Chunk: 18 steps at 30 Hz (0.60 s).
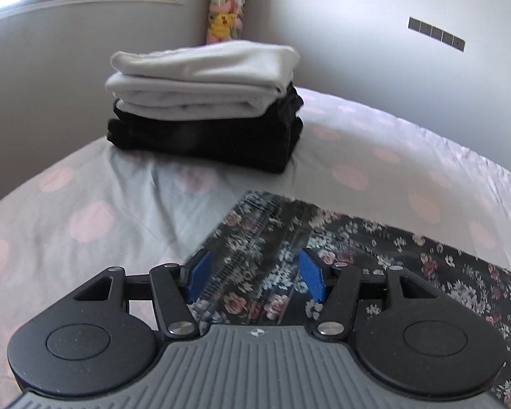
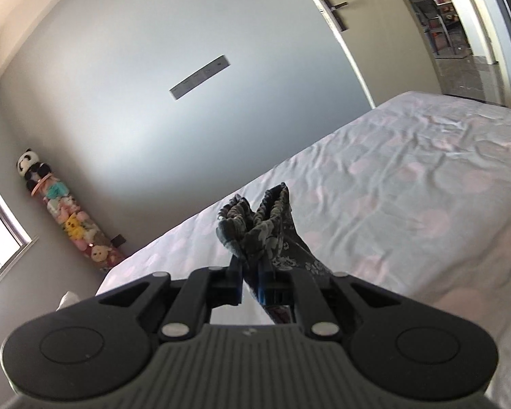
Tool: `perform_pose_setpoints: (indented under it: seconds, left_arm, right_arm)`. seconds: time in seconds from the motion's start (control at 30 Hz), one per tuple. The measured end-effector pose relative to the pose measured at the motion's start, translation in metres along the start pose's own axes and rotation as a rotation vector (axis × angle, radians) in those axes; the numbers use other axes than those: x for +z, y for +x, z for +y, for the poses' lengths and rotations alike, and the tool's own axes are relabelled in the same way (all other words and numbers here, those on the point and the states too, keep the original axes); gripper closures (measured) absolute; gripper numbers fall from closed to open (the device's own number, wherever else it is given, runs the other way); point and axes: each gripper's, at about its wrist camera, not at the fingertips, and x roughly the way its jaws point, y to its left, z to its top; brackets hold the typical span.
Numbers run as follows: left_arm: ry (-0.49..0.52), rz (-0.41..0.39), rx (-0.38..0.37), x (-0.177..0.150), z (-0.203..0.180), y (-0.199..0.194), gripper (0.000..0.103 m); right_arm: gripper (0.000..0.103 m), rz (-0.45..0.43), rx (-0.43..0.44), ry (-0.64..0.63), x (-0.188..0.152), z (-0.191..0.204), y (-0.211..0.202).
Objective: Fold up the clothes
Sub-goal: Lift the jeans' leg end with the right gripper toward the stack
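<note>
A dark floral garment (image 1: 357, 238) lies spread on the bed, running under my left gripper (image 1: 255, 274). That gripper hangs low over the cloth with its blue pads (image 1: 199, 274) wide apart, open, pressing nothing. In the right wrist view my right gripper (image 2: 252, 283) is shut on a bunched edge of the floral garment (image 2: 262, 228). The pinched fabric sticks up past the fingertips, raised above the bed, and the rest trails down to the right. A stack of folded clothes (image 1: 201, 102), white pieces on black ones, sits further back on the bed.
The bed sheet (image 1: 85, 204) is pale grey with pink dots and lies wrinkled (image 2: 408, 187). A tall clear tube of plush toys (image 2: 71, 218) stands in the wall corner by the window. An open doorway (image 2: 460, 34) is at the far right.
</note>
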Motion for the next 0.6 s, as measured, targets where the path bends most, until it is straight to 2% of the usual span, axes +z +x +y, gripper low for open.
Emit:
perform_pose_setpoints:
  seconds: [0.1,0.27,0.37,0.5,0.6]
  left_arm:
    - [-0.081,0.013,-0.039,0.004,0.019,-0.001,0.027]
    - [-0.091,0.024,-0.075,0.012,0.042,0.0,0.026]
    - [-0.104,0.05,-0.061,0.018,0.056,0.004,0.026]
    - [-0.23,0.087,-0.069,0.026,0.085,0.012,0.026]
    - [-0.273,0.086,-0.101,0.029,0.101,0.015,0.027]
  right_arm:
    - [0.093,0.033,0.055,-0.045,-0.023,0.063,0.006]
    - [0.093,0.087,0.147,-0.108,-0.068,0.157,0.024]
    - [0.093,0.117,0.205,-0.153,-0.103,0.21,0.037]
    - [0.093,0.148,0.286,-0.202,-0.155,0.27,0.05]
    - [0.093,0.179,0.336,-0.237,-0.199,0.307,0.059]
